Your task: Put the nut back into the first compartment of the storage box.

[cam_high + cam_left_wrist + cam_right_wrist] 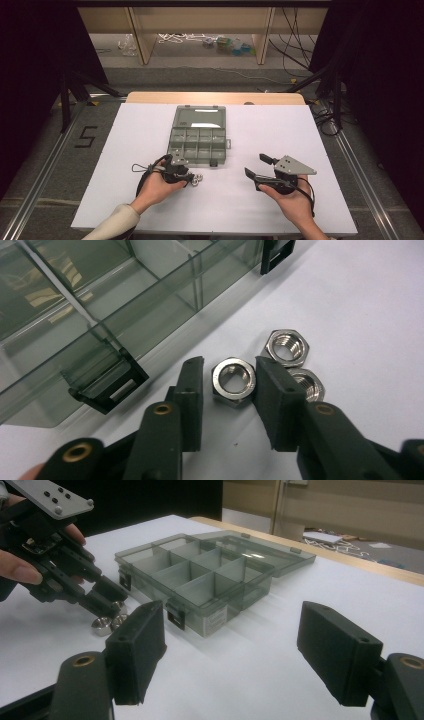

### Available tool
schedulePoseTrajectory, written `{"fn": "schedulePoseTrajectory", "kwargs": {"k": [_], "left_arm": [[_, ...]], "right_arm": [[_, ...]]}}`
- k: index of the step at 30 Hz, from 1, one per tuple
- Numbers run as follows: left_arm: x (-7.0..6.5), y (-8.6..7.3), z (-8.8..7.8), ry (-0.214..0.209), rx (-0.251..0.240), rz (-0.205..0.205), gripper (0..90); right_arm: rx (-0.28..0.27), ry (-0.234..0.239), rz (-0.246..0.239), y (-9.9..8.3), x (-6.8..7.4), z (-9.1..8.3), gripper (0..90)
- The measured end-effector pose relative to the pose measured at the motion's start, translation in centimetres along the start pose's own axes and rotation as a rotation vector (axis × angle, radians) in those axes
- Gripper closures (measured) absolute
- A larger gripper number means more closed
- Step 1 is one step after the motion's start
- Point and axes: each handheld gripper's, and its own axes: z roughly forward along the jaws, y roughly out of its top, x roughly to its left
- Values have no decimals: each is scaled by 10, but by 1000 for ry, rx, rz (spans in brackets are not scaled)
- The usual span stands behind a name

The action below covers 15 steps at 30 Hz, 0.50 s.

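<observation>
- Left gripper view: we see our left gripper (229,385) open, its jaws on either side of a steel nut (233,381) lying on the table (360,315) beside the organizer box (100,315).
- We judge the nut hard, smooth, slippery; grip opposite flats.
- Right gripper (230,650) is open, empty.
- We read "5" (86,136) on the floor.
</observation>
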Motion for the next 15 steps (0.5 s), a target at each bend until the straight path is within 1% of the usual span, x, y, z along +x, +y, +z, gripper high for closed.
{"fn": "schedulePoseTrajectory", "kwargs": {"k": [2, 3, 7, 9, 10, 11, 13, 14, 15], "left_arm": [[-2, 0, 0, -2, 1, -9, 690], [-2, 0, 0, 3, 3, 0, 698], [-2, 1, 0, 5, 9, -3, 699], [-3, 1, 0, 10, 7, -21, 700], [-3, 0, 0, 13, 6, -23, 701], [-3, 1, 0, 13, 6, -12, 702], [-4, 0, 0, 22, 0, -7, 702], [-4, 0, 0, 24, 0, -6, 702], [-5, 0, 0, 25, -2, -9, 703]], "right_arm": [[3, 2, 6, 0, 0, 0, 279], [11, 2, 16, 0, 1, -1, 279], [11, 2, 17, 0, 1, -1, 280], [13, 2, 17, 0, 1, -1, 280], [12, 1, 15, 0, 0, -1, 280], [12, 2, 16, 0, 1, -1, 280], [10, 2, 18, 0, 1, -1, 280], [-8, 9, 24, -1, 2, 1, 280], [3, 2, 19, 0, 2, 0, 280]]}}
